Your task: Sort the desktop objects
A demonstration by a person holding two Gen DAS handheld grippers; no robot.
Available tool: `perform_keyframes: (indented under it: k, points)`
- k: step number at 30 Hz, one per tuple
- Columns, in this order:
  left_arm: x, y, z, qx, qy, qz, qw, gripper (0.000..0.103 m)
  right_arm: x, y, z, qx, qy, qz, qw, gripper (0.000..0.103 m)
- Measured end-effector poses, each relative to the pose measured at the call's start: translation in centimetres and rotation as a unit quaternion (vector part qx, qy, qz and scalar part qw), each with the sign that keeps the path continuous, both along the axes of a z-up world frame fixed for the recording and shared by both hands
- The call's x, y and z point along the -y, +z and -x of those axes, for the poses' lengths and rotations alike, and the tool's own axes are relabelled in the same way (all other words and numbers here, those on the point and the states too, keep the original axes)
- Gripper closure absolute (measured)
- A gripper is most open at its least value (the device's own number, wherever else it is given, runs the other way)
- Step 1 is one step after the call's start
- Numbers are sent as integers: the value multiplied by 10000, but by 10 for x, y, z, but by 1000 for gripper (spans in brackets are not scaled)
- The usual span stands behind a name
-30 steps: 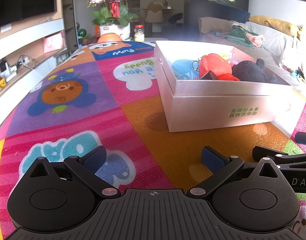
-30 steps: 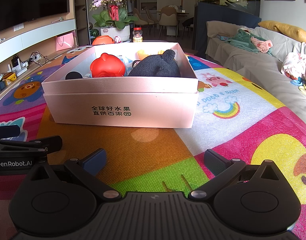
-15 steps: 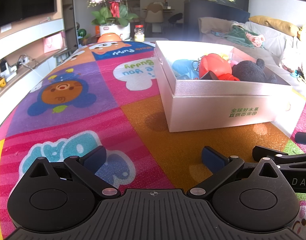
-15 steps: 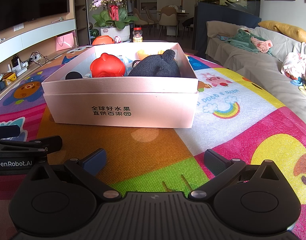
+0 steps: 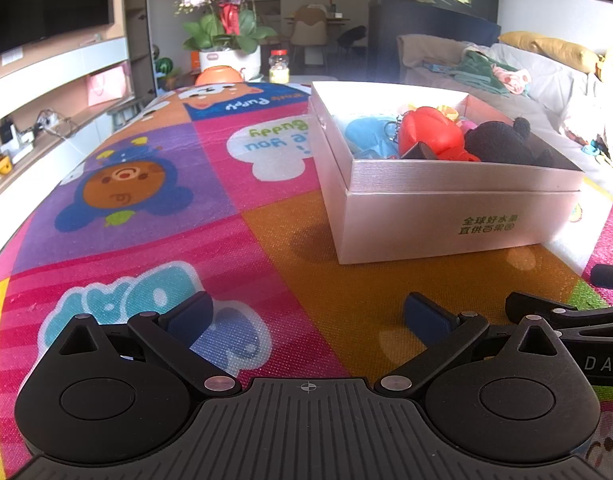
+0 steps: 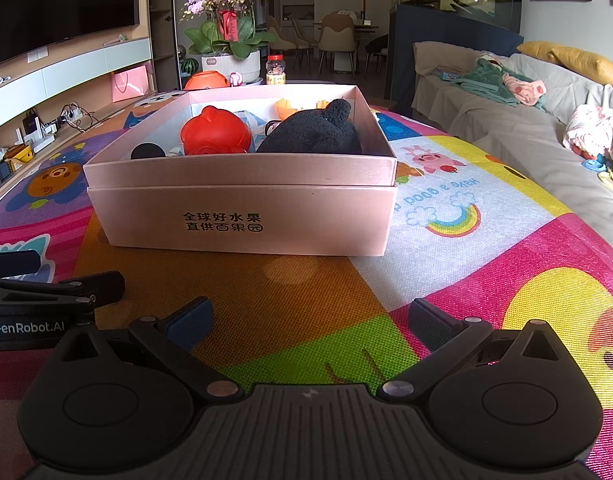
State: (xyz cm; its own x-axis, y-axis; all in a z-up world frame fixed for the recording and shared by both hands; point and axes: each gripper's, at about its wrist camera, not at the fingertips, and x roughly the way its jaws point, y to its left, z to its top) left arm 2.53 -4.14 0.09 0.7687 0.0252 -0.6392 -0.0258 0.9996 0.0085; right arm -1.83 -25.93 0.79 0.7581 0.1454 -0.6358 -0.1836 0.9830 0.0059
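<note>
Both grippers sit low over the colourful play mat (image 6: 446, 240), side by side and near the box (image 6: 242, 216), which suggests a resting pose with nothing left to fetch. The left gripper (image 5: 306, 316) has its fingers spread wide and empty, and the right gripper (image 6: 310, 316) is likewise released and holds nothing. The toys lie gathered inside the open box: a red toy (image 6: 216, 132) on the left, a black plush (image 6: 314, 134) to its right, a blue item (image 5: 366, 134) and small orange pieces (image 6: 286, 109) at the far wall. No loose toy shows on the mat, so the sorting looks finished.
</note>
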Motion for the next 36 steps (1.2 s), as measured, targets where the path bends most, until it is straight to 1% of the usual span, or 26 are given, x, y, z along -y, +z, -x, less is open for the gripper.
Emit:
perform_keyframes:
  k: [9,14,23,26,30,32,36]
  points:
    - [2,0,0,-1,0,13,10000,0,0,0,0,0,0,2,10000,0]
    - [3,-1,0,7,-6,-54,10000,0,0,0,0,-1,-1,-6,10000,0]
    - [3,0,1,2,-8,-6,10000,0,0,0,0,0,0,-2,10000,0]
    - [1,1,-1,-69,-75,3,9999,0,0,0,0,1,0,-1,10000,0]
    - [-5,4,-7,-319,-198,86,9993,0,0,0,0,0,0,-1,10000,0]
    - [-3,4,-5,-337,-265,17,9991,0,0,0,0,0,0,-3,10000,0]
    - [-4,4,-4,-322,-273,51,9991,0,0,0,0,0,0,-1,10000,0]
